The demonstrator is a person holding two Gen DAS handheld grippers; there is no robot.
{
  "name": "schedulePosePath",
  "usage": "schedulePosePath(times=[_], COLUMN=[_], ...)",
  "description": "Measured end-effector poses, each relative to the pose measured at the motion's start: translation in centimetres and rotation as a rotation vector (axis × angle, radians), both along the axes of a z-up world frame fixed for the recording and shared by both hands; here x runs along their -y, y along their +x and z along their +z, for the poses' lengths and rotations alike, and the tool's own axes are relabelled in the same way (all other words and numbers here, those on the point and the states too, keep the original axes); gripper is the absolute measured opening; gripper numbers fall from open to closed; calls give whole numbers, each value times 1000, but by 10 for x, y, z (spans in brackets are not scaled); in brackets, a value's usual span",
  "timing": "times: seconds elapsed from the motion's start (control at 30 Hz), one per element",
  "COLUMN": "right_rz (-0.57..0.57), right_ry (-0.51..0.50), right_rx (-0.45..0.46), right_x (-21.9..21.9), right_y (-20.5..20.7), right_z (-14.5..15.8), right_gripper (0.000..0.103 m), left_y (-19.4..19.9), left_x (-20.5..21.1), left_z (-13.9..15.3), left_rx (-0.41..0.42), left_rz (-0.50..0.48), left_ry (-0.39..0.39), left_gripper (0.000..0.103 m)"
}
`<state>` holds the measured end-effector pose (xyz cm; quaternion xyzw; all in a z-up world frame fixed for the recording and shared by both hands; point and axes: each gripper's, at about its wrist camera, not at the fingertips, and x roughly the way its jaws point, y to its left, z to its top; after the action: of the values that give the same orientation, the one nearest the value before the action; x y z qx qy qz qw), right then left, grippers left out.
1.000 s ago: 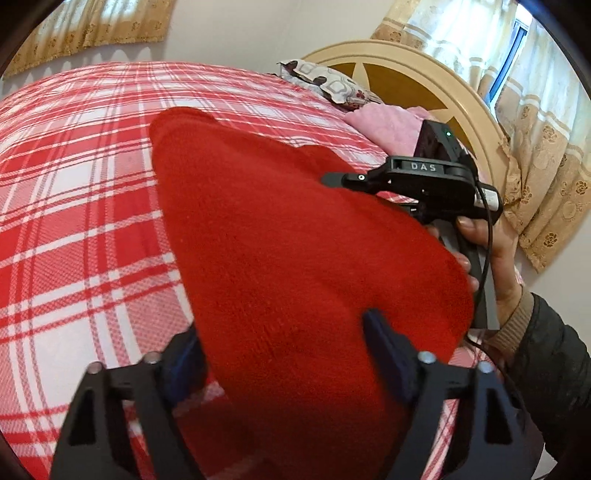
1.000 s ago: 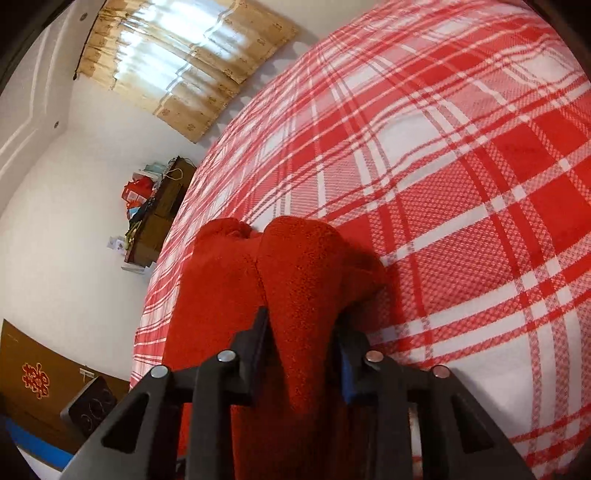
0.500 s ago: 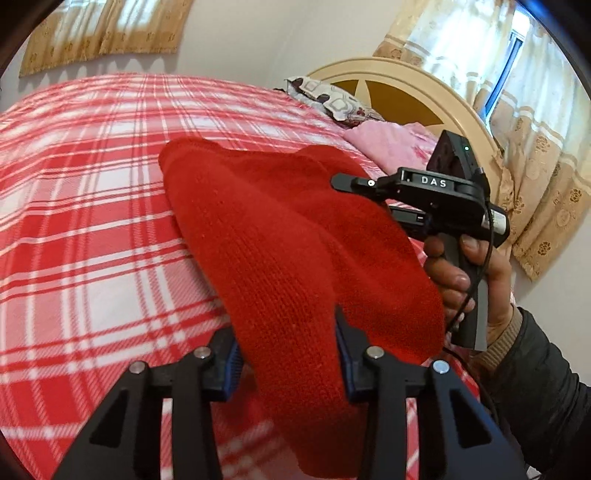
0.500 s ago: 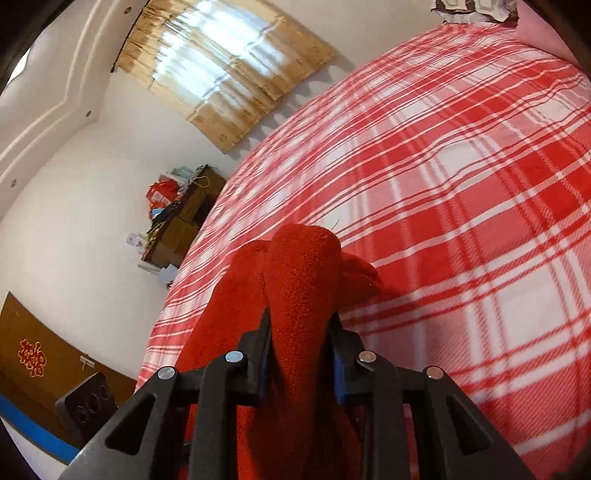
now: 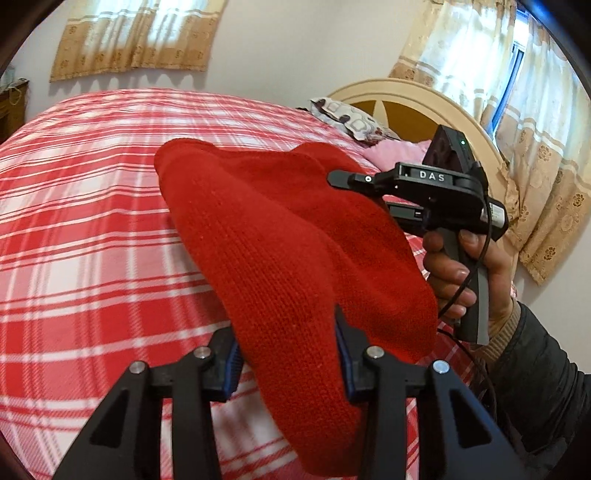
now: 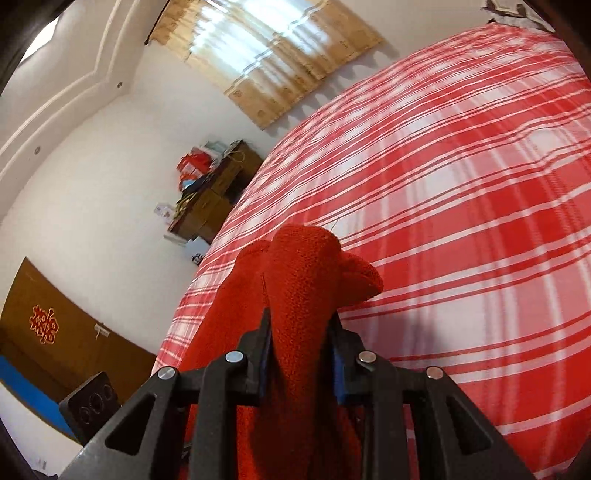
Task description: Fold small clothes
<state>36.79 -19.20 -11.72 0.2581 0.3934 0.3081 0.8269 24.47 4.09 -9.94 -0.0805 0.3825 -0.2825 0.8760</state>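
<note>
A red knitted garment is lifted above the red-and-white plaid bed. My left gripper is shut on its near edge, the cloth bunched between the blue pads. In the left wrist view the right gripper, held by a hand, reaches in from the right and its fingertips disappear behind the cloth. In the right wrist view my right gripper is shut on a thick fold of the same red garment, which hangs down over the bed.
A cream headboard, a patterned pillow and pink bedding lie at the bed's far right. A wooden dresser with clutter stands by the far wall. Curtained windows line the walls. A black device sits low left.
My left gripper closed from wide open onto the garment's edge. Both grippers rose and drew back, lifting the red garment off the bed; more of the room now shows.
</note>
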Motion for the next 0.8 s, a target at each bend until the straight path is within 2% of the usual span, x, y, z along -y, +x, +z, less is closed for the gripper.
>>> schedulePosePath(times=[0.57, 0.8], right_rz=[143, 192], right_ry=[-2, -4], right_rx=[-5, -2], right_x=[-108, -147], right_y=[9, 7], right_z=[-1, 2], right_gripper=[26, 26], left_y=[-16, -24], left_x=[-53, -72], left_z=[4, 1], left_rx=[41, 46], left_rz=[151, 194], left_ry=[67, 70], left_gripper=[43, 43])
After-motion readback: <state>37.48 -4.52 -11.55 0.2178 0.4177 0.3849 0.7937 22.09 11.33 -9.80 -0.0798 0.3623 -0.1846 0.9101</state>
